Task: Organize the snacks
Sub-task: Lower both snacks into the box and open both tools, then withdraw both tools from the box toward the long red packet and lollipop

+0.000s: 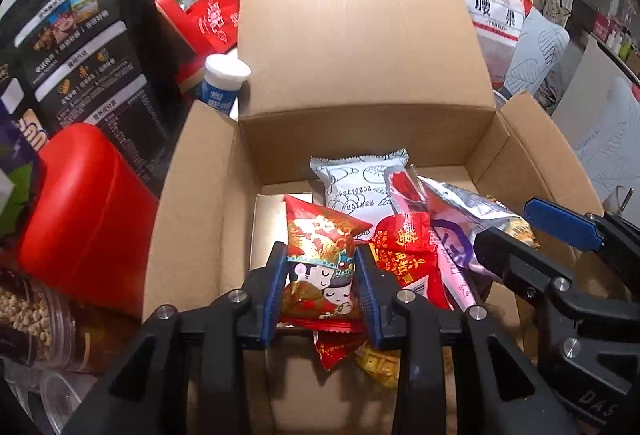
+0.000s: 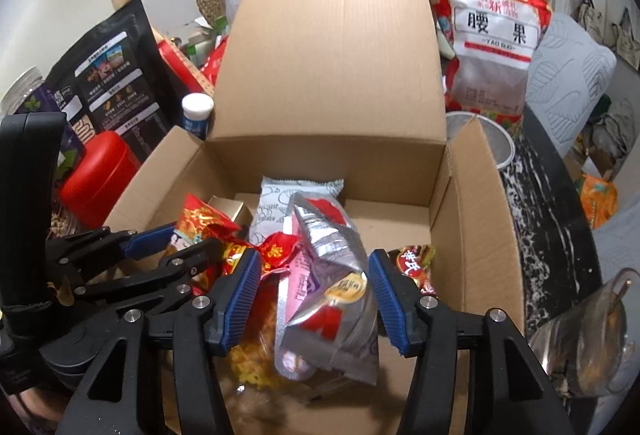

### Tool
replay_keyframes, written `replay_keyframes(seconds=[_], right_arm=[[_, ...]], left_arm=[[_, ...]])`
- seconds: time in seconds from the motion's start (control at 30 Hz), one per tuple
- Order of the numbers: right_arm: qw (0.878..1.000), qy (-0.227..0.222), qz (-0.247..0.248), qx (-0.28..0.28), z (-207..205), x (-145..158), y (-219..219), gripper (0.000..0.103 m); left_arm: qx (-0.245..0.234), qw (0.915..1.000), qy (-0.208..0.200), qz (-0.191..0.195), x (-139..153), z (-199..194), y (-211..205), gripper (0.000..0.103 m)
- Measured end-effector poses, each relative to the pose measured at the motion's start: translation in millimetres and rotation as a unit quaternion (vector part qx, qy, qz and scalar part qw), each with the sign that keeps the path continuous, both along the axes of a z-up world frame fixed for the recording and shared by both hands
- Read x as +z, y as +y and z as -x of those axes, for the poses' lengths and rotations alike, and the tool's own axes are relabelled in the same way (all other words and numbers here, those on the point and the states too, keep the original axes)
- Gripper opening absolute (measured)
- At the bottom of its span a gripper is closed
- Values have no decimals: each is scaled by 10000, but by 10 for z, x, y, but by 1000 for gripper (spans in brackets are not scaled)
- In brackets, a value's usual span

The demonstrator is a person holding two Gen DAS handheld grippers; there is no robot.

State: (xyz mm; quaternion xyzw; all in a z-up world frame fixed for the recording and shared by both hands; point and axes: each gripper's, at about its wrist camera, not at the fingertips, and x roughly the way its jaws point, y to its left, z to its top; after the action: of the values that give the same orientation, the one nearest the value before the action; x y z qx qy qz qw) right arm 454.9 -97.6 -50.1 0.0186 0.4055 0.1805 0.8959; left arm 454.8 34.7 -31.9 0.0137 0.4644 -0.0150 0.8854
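1. Two tools work over the open cardboard box [image 1: 224, 235]. The left tool [image 1: 320, 299] is clamped on a red cartoon-print packet [image 1: 320, 255] above the box floor; judged mid-placement, it next lowers and releases.
2. At 3 o'clock, the right tool [image 2: 314, 299] straddles a silver pouch [image 2: 332, 299], pads apparently not quite touching it.
3. Snacks underneath are hidden.

plain brown cardboard box [image 1: 200, 195]; red-and-gold cartoon-face packet [image 1: 320, 259]; white line-drawn packet [image 1: 356, 183]; silver-and-pink pouch [image 2: 332, 275]; blue ribbed pads [image 2: 240, 299].
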Motion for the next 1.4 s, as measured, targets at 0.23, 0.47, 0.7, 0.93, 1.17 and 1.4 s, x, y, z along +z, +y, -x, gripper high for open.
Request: replay_keyframes(seconds=[0.23,0.47,0.7,0.93,1.17,1.4], right_arm=[[9998,-209,-44,5,127,148,-40,56],[9993,-357,-102,-55,284,296,-120,56],[9974,-699,-140,-139,599,596,-228,56],[9950,-968,-170,-152,947,845,-306,56],[9903,-1373,-110,-171,1409,1083,-369,65],[9852,-1701,9,-198,1853,1260,-407,69]], left_arm=[[-39,9996,-296,17,183,136,2,34],[-135,9982,-576,93,369,300,-63,34],[-293,9958,-856,159,646,592,-138,34],[-413,9925,-1134,191,959,984,-190,34],[-497,9885,-1408,219,1229,1419,-220,34],[-627,9858,-1518,354,1364,1778,-215,34]])
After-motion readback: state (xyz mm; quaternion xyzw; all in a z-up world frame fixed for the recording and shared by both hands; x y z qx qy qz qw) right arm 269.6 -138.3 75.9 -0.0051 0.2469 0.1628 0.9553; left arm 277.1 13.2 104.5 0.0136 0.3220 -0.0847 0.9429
